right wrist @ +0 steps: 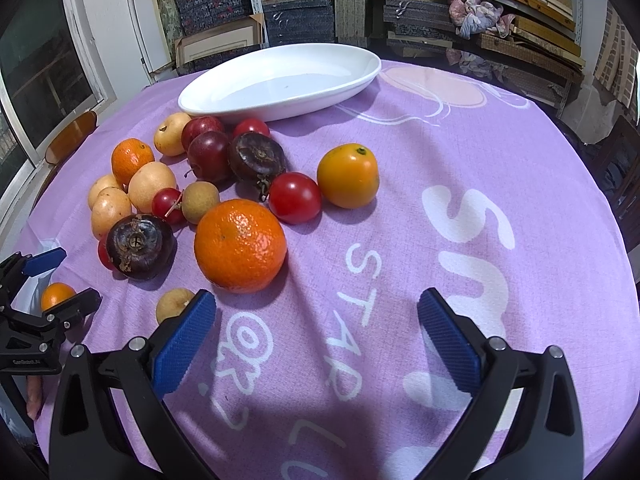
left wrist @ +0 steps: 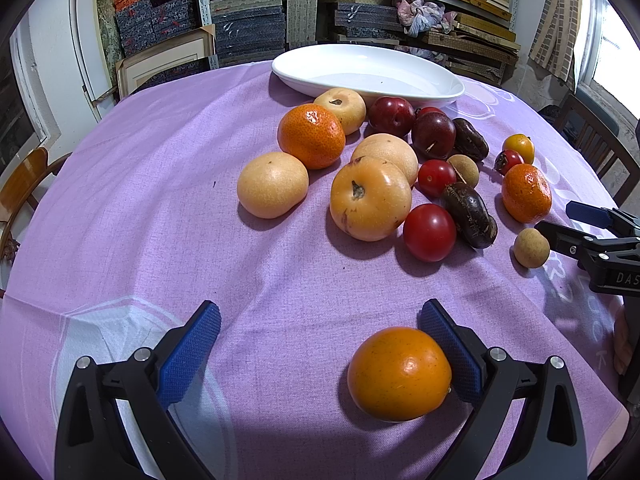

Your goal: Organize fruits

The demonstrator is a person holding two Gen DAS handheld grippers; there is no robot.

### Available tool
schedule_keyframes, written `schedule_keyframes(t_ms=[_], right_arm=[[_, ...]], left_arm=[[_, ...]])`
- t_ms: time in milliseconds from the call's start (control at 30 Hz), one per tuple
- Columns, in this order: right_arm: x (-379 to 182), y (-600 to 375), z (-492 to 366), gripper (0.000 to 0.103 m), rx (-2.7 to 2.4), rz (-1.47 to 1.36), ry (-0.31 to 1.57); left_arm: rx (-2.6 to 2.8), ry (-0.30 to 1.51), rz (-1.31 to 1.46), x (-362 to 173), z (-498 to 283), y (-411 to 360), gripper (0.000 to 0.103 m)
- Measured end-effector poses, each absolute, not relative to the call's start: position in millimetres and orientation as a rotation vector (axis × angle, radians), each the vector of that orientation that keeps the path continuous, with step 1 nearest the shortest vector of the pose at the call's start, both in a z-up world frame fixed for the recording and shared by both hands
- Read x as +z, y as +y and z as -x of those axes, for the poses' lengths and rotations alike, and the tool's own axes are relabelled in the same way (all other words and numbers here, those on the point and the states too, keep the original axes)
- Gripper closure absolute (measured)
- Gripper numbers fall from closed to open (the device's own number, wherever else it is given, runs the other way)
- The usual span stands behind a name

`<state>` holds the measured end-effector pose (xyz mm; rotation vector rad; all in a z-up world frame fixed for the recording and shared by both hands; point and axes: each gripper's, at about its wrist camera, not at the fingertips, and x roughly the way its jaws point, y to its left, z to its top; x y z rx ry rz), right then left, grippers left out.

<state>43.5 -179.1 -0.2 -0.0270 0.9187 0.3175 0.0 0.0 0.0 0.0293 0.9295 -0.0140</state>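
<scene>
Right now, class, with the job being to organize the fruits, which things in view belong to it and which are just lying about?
Belong to the job:
fruits
white dish
left tongs
right tongs

Just lying about:
purple tablecloth
shelves of stacked boxes
wooden chair

At the right edge of the left wrist view, the right hand-held gripper (left wrist: 560, 220) is cut off behind its fingers. At lower left of the right wrist view, a small longan (right wrist: 175, 304) sits half hidden behind a blue pad (right wrist: 185, 336), and a red tomato (right wrist: 104, 255) peeks from behind a dark fruit (right wrist: 140, 247).

Two mandarins (left wrist: 311, 136), four pears (left wrist: 272, 184), one dish (left wrist: 368, 70).
</scene>
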Motion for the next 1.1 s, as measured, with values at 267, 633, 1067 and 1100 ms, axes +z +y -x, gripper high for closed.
schedule_keyframes(t_ms=[267, 633, 1067, 1100], right_arm=[[-2.1, -174.5, -43.0, 0.004, 0.298, 0.068, 0.926], [-4.7, -170.8, -45.1, 0.004, 0.292, 0.081, 0.929], [-4.7, -171.3, -45.0, 0.004, 0.291, 0.083, 0.929], [-4.5, -170.5, -44.9, 0.004, 0.291, 0.083, 0.929]], left_arm=[[-0.014, 0.930, -0.029, 0.0, 0.0, 0.0, 0.003], [-0.014, 0.929, -0.029, 0.0, 0.0, 0.0, 0.003], [-0.014, 0.929, -0.029, 0.0, 0.0, 0.0, 0.003], [-0.014, 0.929, -0.029, 0.0, 0.0, 0.0, 0.003]])
